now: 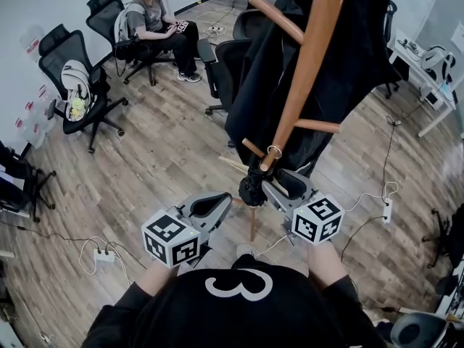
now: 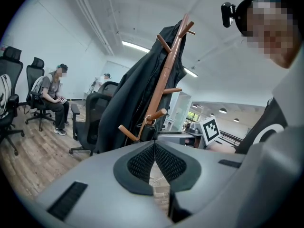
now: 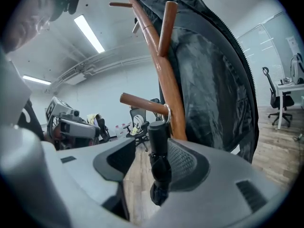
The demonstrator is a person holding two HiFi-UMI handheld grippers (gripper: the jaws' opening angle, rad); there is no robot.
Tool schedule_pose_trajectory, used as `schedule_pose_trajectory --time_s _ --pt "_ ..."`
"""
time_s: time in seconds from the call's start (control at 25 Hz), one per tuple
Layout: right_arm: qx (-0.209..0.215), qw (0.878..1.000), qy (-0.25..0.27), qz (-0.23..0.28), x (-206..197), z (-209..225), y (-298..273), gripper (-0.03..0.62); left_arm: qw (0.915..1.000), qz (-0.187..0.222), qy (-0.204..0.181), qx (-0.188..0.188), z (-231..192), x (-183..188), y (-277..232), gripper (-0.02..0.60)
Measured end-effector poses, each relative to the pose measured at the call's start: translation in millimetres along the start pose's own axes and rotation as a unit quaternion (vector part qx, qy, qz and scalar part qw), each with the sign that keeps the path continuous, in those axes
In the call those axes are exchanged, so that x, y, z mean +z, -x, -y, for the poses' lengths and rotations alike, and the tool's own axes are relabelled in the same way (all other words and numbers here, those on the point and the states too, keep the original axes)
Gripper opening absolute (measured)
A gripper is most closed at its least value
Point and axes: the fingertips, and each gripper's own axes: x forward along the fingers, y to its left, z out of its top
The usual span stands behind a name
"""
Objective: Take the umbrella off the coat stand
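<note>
One umbrella (image 3: pixel 160 171) inside open right hand-held gripper (image 3: pixel 150 148)

Left gripper (image 2: pixel 155 146) jaws together; right gripper (image 3: pixel 147 151) jaws apart.

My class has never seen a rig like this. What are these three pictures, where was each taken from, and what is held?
No robot here: a person holds tongs in each hand. One picture comes from a camera on their head, looking down; the other two from cameras riding on each pair of tongs. Ahead stands a wooden coat stand with a black coat. A folded black umbrella hangs by a ring from a peg. The right tongs are open around it, not gripping. The left tongs are shut and empty. There is no table, only a wooden floor.
</note>
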Motion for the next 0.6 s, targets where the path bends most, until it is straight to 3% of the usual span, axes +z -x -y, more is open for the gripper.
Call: schedule_pose_trajectory --time_s 0.36,0.6 --pt "-0.037 0.999 0.017 -0.008 -1 16 -17 0.209 0.9998 0.008 0.002 0.015 -14 8 3 0.017" --pt "-0.039 0.999 0.017 -0.009 -5 17 -24 0.209 0.9995 0.016 0.008 0.025 -22 7 8 0.017"
